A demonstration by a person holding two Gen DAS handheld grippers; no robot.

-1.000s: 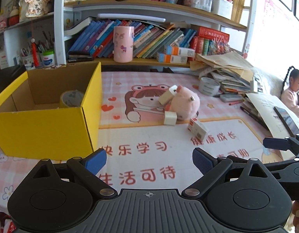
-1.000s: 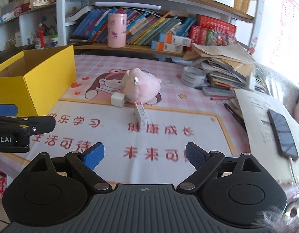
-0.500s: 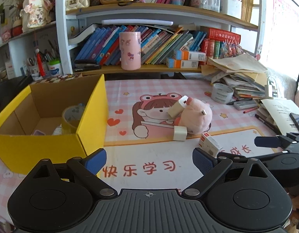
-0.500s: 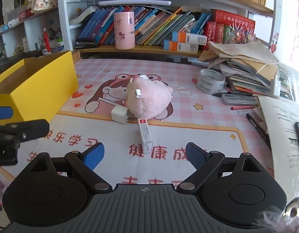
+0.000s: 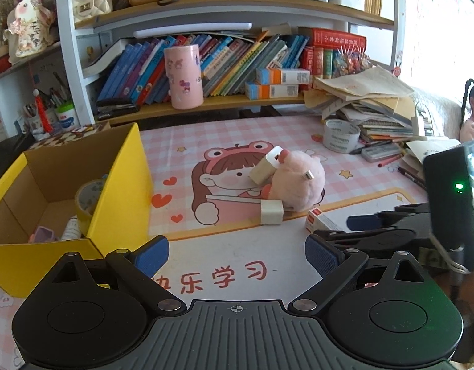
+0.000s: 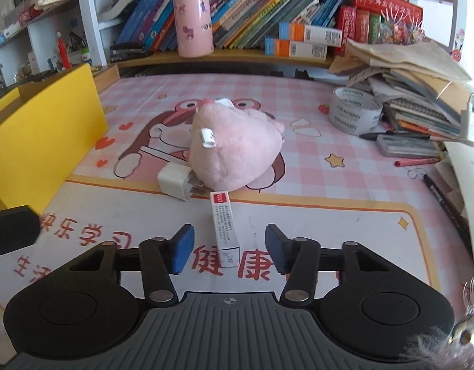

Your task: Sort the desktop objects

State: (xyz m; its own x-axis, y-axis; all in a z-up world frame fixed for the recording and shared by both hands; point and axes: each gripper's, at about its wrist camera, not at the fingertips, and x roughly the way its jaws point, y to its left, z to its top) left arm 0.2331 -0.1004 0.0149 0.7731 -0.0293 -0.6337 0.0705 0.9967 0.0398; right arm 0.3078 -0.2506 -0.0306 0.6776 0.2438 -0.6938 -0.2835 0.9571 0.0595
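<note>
The small white carton with a red end [image 6: 224, 228] lies flat on the tabletop [image 6: 314, 215], low in the middle of the right wrist view, its long axis pointing away from the camera and its red end nearest the pink plush toy [image 6: 234, 151]. A white charger plug [image 6: 174, 183] sits just left of that red end, touching the plush. The step in hand looks like picking this carton up for sorting. The right gripper [image 6: 227, 248] straddles the carton's near half, and its jaws are closing, with the carton between the blue pads; a gap shows on each side, so the pads do not yet press it and nothing is held. The next move, as I judge it, calls for finishing the squeeze square across the narrow sides without nudging the carton into the plug, then lifting and carrying it toward the yellow box [image 5: 120, 191] at the left of the left wrist view, where a roll of tape [image 5: 89, 197] and some small items already lie. The left gripper [image 5: 237, 254] hangs at the bottom of its own view with jaws spread wide and empty, touching nothing, near the box's corner. A grey tape roll [image 6: 354, 111] waits at the right, beside stacked books.
</note>
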